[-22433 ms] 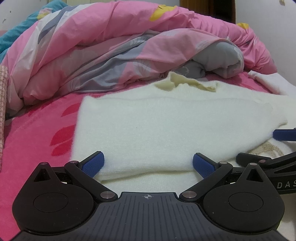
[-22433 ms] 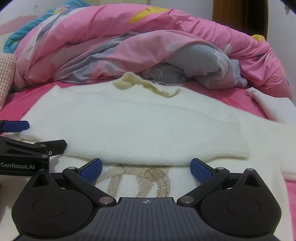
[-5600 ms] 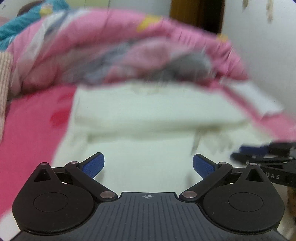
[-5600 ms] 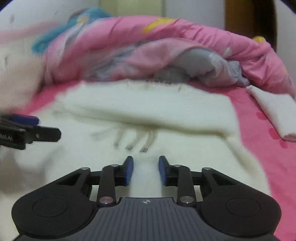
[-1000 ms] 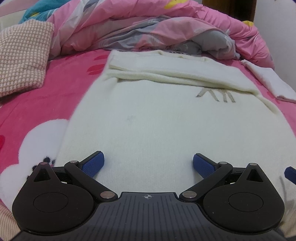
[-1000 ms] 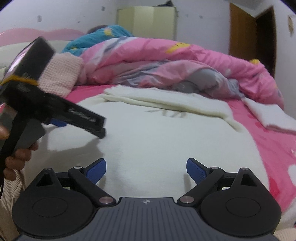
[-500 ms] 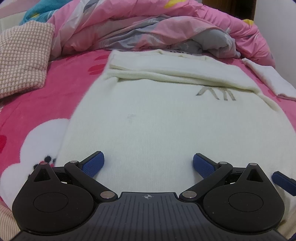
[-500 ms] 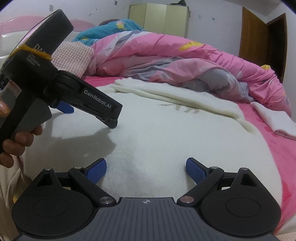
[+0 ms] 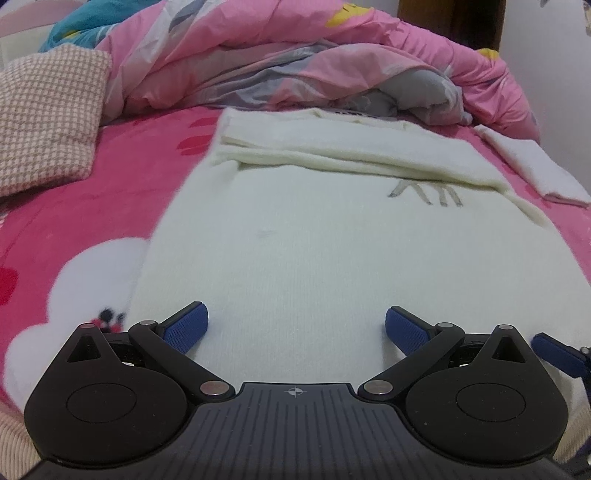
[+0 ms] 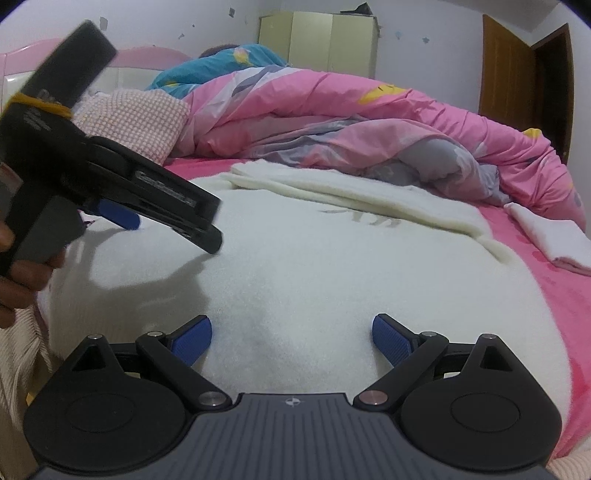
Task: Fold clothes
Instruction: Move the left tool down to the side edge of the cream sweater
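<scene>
Pink bedding (image 9: 110, 206) is covered by a cream sweater (image 9: 295, 240) laid flat, its sleeves folded across the chest near a rumpled pink duvet (image 9: 295, 66). A checked pillow (image 9: 44, 122) is seen at left, a folded white cloth (image 9: 535, 166) at right. The left gripper (image 9: 295, 326) and right gripper (image 10: 291, 334) are held over the sweater's lower part, jaws spread wide, nothing gripped.

I see a bed (image 10: 576, 332) with a pink sheet and a pink headboard (image 10: 147, 55), a rumpled pink-and-grey duvet (image 10: 332, 122), white marked walls (image 10: 184, 18), a pale yellow wardrobe (image 10: 317, 40) and a brown wooden door (image 10: 506, 66).
</scene>
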The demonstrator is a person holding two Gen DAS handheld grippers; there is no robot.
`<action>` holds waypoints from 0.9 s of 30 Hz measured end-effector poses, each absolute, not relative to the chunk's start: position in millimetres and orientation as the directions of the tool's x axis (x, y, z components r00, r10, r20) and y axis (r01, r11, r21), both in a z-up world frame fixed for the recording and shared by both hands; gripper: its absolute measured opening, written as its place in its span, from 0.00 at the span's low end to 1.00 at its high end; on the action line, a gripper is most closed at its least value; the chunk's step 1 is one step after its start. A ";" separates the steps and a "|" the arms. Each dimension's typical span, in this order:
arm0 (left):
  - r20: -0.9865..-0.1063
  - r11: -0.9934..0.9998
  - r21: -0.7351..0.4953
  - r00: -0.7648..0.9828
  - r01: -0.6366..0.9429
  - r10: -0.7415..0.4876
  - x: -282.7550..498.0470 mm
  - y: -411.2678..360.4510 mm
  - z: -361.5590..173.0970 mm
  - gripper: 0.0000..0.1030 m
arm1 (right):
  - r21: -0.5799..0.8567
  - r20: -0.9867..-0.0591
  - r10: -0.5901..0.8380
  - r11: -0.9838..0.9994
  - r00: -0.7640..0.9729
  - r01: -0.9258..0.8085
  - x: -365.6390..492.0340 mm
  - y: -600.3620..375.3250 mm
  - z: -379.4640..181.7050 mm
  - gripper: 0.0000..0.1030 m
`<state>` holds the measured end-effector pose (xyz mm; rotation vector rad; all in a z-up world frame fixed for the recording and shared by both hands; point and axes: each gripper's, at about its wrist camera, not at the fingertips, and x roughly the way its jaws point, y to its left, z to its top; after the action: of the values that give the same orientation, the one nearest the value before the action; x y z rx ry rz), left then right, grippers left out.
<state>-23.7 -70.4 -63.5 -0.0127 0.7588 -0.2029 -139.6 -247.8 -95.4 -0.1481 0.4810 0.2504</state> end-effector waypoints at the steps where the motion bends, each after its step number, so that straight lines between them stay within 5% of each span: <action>1: -0.681 0.980 -0.089 0.708 0.176 -0.189 -26.0 -67.8 -62.5 1.00 | -0.081 -0.473 0.204 0.959 0.857 -0.273 -139.4 -248.0 -95.5 0.94; 21: -0.688 0.992 0.026 0.722 0.121 -0.070 -87.1 3.1 -78.7 1.00 | -0.075 -0.466 0.205 0.960 0.860 -0.269 -139.5 -244.7 -95.2 0.94; 27: -0.679 0.988 -0.033 0.722 0.154 -0.135 -94.8 14.0 -83.2 1.00 | -0.072 -0.469 0.201 0.962 0.860 -0.264 -139.4 -245.0 -94.0 0.95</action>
<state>-94.8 14.0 -83.2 0.0265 0.7473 -0.1593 -139.4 -245.0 -94.0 -0.1358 0.4771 0.2449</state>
